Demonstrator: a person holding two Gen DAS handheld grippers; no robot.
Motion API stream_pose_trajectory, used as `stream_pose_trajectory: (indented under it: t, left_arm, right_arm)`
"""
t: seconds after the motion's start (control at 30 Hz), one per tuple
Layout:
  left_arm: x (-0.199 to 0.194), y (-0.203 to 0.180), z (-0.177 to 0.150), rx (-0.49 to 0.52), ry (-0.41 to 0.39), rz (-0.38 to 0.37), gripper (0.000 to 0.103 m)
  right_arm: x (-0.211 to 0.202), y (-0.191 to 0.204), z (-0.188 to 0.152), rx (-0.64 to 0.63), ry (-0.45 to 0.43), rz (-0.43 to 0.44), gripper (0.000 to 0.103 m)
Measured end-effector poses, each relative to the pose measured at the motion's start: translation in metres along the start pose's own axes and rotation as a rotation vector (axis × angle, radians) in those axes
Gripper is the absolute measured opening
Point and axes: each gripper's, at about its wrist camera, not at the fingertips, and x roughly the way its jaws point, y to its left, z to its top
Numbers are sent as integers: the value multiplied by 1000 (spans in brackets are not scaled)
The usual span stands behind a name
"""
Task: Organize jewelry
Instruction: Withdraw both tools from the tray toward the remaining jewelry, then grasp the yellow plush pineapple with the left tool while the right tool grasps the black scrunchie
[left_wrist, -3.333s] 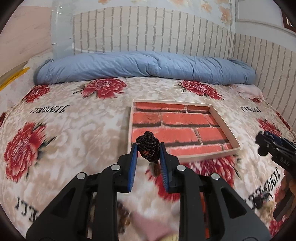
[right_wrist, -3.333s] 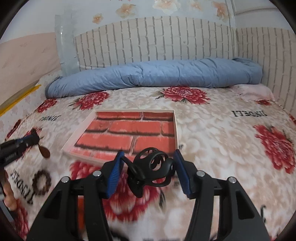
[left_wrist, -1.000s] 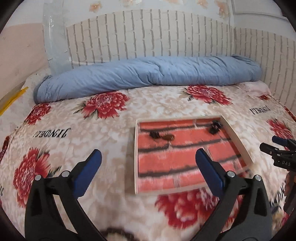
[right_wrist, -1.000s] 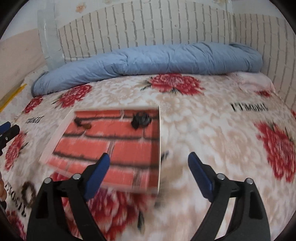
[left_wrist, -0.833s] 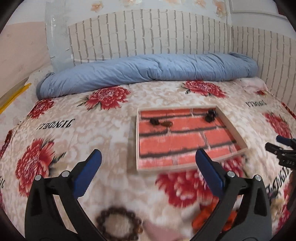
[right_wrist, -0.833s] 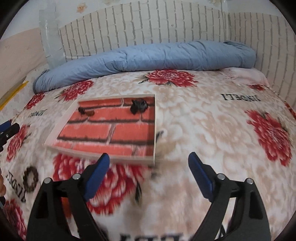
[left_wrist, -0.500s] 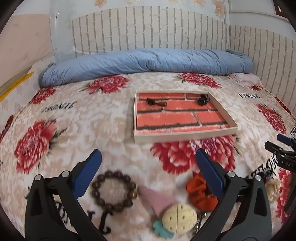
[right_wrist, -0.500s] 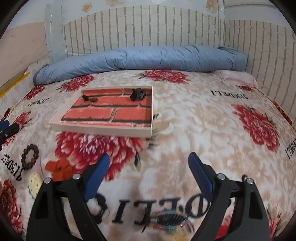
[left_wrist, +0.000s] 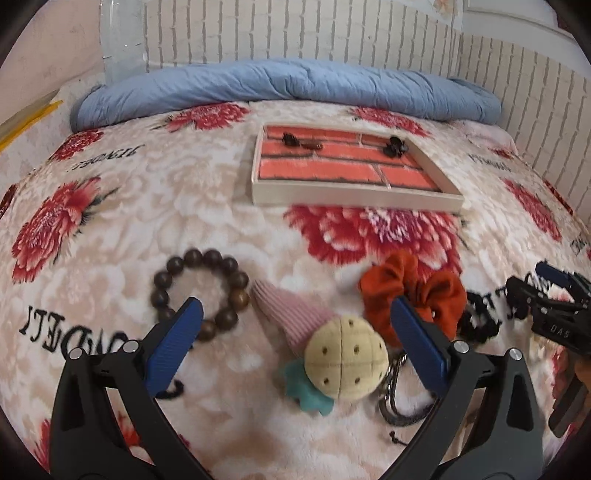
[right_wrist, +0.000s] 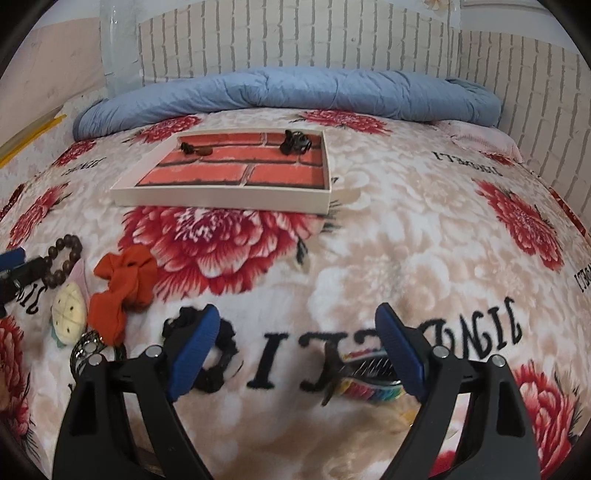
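The brick-patterned tray (left_wrist: 356, 194) on the floral bedspread (left_wrist: 110, 206) holds a small dark brown clip (left_wrist: 300, 142) at its far left and a black claw clip (left_wrist: 394, 146) at its far right. Nearer, a wooden bead bracelet (left_wrist: 201, 293), a pink cone hair clip (left_wrist: 284, 317) with a cream ball (left_wrist: 345, 356), an orange scrunchie (left_wrist: 413, 291) and a black scrunchie (right_wrist: 212, 354) lie loose; the cone's long axis points away to the left. The left gripper (left_wrist: 295, 338) and right gripper (right_wrist: 295, 349) both hover with fingers spread wide, holding nothing.

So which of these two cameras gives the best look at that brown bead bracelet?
The left wrist view. There the bead bracelet lies near the middle, its ring almost whole, only its near edge hidden behind the left gripper. In the right wrist view the bracelet sits small at the far left edge, partly hidden.
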Motion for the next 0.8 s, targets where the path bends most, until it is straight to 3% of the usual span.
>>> stream_pose_trajectory:
  t: [0.3, 0.63, 0.7, 0.8]
  left_arm:
    - [9, -11, -16, 32, 11, 16, 94]
    - [24, -14, -26, 40, 41, 5, 90]
    - [28, -14, -27, 40, 49, -4, 89]
    - [30, -12, -27, 30, 60, -51, 78]
  right_arm:
    - [10, 19, -12, -48, 42, 17, 70]
    - [29, 25, -18, -61, 100, 17, 66]
    - [34, 25, -20, -58, 115, 18, 62]
    - [36, 26, -20, -59, 116, 21, 55]
